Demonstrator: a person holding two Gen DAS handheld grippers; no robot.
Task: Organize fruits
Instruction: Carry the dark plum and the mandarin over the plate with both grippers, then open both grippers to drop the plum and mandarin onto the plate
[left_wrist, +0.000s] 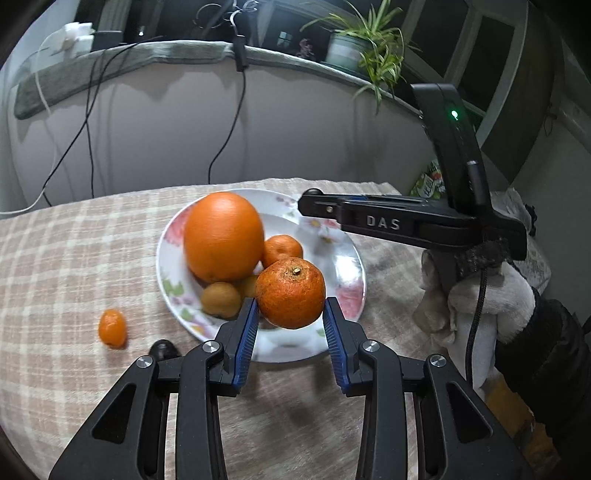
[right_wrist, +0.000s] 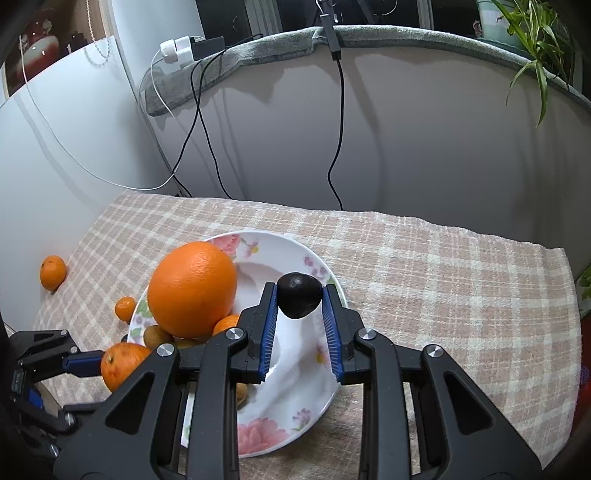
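1. Left wrist view: a tangerine (left_wrist: 290, 292) is clamped by the left gripper (left_wrist: 290, 310) above the floral plate (left_wrist: 347, 258), hiding part of its rim. "DAS" is read on the right gripper (left_wrist: 314, 201), whose fingertips are not made out.
2. Right wrist view: a dark fruit (right_wrist: 299, 295) is pinched by that gripper over the plate; bare checked cloth (right_wrist: 443, 277) is left rightward.

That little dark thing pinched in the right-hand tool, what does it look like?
The dark fruit is small, rounded and nearly black, with a dull, faintly speckled skin. It is pinched between the blue ribbed pads of the right tool, lifted above the flowered plate, touching nothing but the two pads. What fruit it is cannot be told.
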